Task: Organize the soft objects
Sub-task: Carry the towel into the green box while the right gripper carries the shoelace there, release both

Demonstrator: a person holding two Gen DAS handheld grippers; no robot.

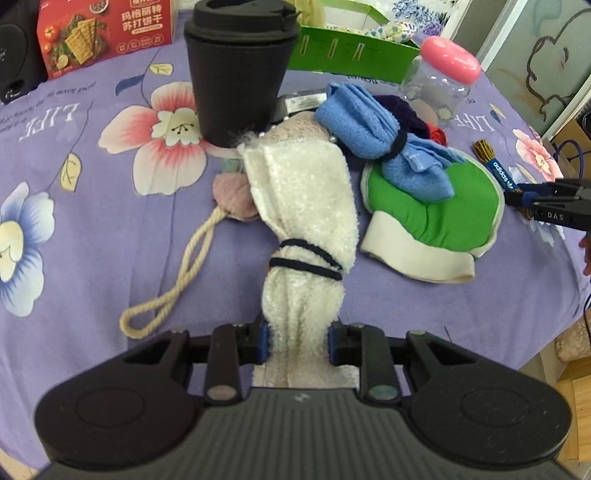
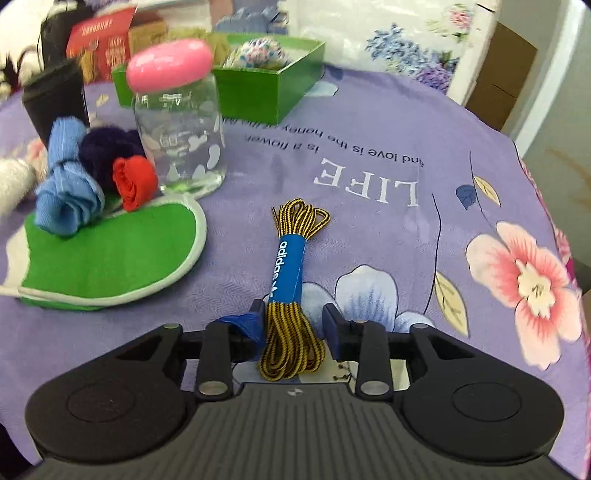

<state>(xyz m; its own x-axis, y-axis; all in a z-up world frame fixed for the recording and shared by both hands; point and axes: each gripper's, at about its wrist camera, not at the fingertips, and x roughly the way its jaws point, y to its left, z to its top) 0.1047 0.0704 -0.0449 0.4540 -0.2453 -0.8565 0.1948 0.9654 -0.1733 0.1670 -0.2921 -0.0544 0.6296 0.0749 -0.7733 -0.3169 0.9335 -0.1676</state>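
The white fluffy towel (image 1: 306, 206), rolled and bound by two dark elastic bands (image 1: 306, 258), lies lengthwise on the purple floral tablecloth (image 1: 92, 240) in the left wrist view, its near end clamped between the fingers of the left gripper (image 1: 298, 341), whose blue pads press against both sides of the fabric. The far end of the towel reaches the base of the black lidded cup (image 1: 238, 70). A pink knitted piece with a cream rope loop (image 1: 173, 280) lies just left of the towel. To the right, a blue rolled cloth (image 1: 373, 129) tied with a dark band rests partly on a green mitt with white trim (image 1: 436, 206). A clear jar with a pink lid (image 1: 439, 77) stands behind them, and a green box (image 1: 354, 55) and a red cracker box (image 1: 103, 33) sit at the far edge. The right gripper (image 1: 532, 203) enters from the right edge. In the right wrist view, the right gripper (image 2: 293, 326) straddles the near end of a yellow-and-black shoelace bundle (image 2: 291, 332) with a blue paper sleeve; the left pad touches the laces, a gap remains at the right pad, so the jaws stand released. The blue rolled cloth, a dark purple roll (image 2: 107, 155) and a red roll (image 2: 133, 182) sit at the far edge of the green mitt, beside the jar
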